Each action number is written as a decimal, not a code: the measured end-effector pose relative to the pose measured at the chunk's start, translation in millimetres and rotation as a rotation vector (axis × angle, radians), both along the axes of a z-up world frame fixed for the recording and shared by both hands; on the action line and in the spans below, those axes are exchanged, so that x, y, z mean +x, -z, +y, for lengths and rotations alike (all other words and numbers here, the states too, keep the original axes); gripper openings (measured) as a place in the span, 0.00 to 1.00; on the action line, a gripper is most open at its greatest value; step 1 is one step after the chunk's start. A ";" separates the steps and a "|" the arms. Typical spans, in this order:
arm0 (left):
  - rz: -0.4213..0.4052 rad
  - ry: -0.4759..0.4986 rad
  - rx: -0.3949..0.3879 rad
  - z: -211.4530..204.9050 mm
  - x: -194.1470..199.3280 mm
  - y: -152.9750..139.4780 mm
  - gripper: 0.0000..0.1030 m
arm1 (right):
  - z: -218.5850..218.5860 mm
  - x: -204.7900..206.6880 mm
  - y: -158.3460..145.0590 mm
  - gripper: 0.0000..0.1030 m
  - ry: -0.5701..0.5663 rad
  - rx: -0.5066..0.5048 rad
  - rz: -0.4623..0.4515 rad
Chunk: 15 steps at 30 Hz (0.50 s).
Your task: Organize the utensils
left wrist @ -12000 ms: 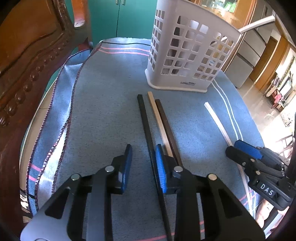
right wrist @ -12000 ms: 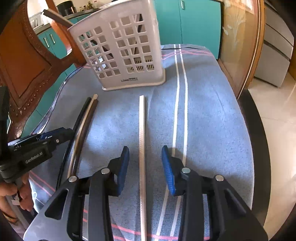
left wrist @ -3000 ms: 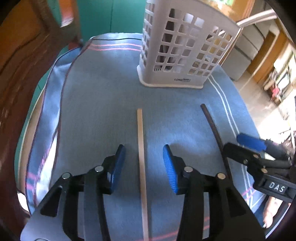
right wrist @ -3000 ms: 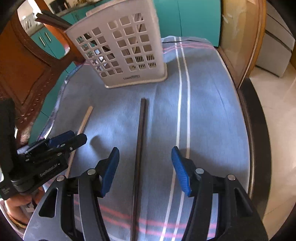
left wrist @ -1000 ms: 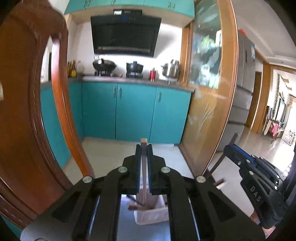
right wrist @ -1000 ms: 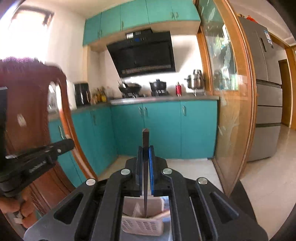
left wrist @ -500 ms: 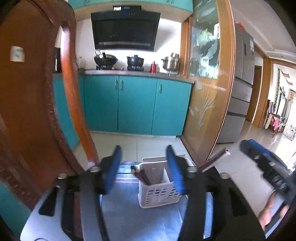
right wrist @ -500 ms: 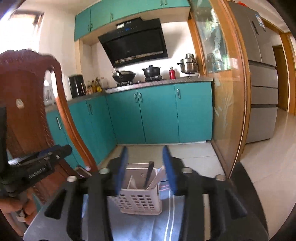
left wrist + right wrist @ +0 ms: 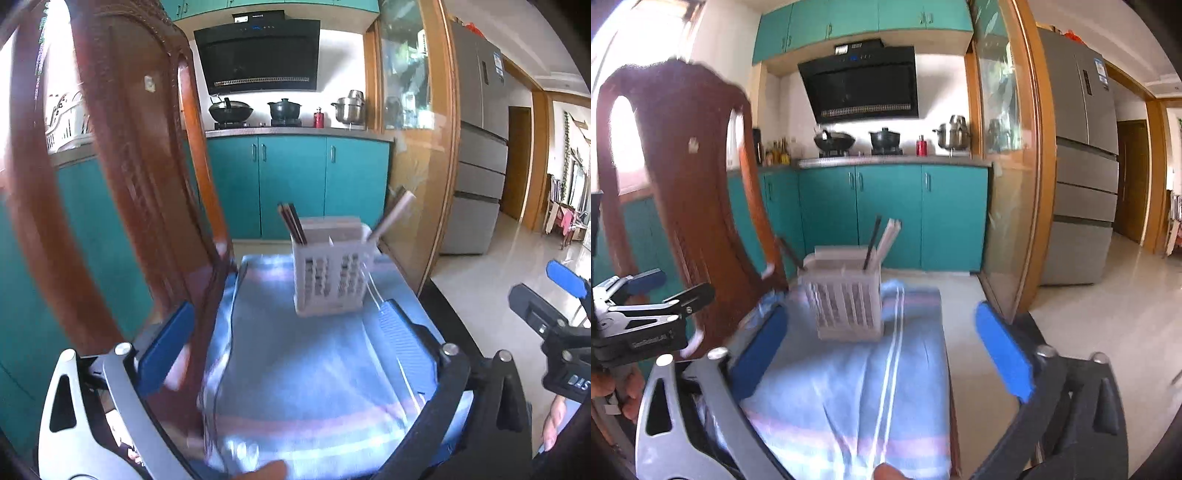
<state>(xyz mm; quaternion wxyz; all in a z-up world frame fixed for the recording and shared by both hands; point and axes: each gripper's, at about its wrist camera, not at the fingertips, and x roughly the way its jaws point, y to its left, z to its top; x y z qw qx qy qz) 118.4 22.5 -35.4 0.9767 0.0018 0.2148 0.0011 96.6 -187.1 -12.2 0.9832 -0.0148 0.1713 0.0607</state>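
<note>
Chopsticks [image 9: 293,223] stand upright in the white slotted basket [image 9: 330,284], which sits on the blue striped cloth [image 9: 306,362] covering the desk, toward its far end. In the left wrist view a dark pair leans out at the basket's left corner and a pale stick [image 9: 393,218] leans out at its right. The right wrist view shows a dark stick [image 9: 871,242] and a pale one [image 9: 888,236] side by side. No loose stick shows on the cloth, so the sorting looks finished or nearly so.

The left gripper [image 9: 284,341] is spread wide and holds nothing. The right gripper [image 9: 886,350] is likewise wide apart and empty. Both sit well back from the basket, and a wooden chair back [image 9: 144,184] stands close on the left.

These sticks are likely light, stiff and thin, and smooth enough to slip or swivel between the pads. A grip near mid-length, square across the stick, would probably keep one steady. The basket looks light too, so a hard nudge might tip it.
</note>
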 end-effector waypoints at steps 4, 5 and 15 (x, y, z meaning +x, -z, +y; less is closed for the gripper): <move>0.010 -0.032 -0.024 5.1 -39.1 11.0 0.97 | 7.0 -31.9 3.5 0.97 0.021 -0.080 -0.033; 0.008 -0.035 -0.027 5.7 -46.8 12.4 0.97 | 7.2 -38.6 4.9 0.97 0.022 -0.082 -0.029; -0.030 -0.019 0.032 -0.1 -80.0 6.8 0.97 | 16.9 -70.8 13.2 0.97 0.002 -0.069 -0.011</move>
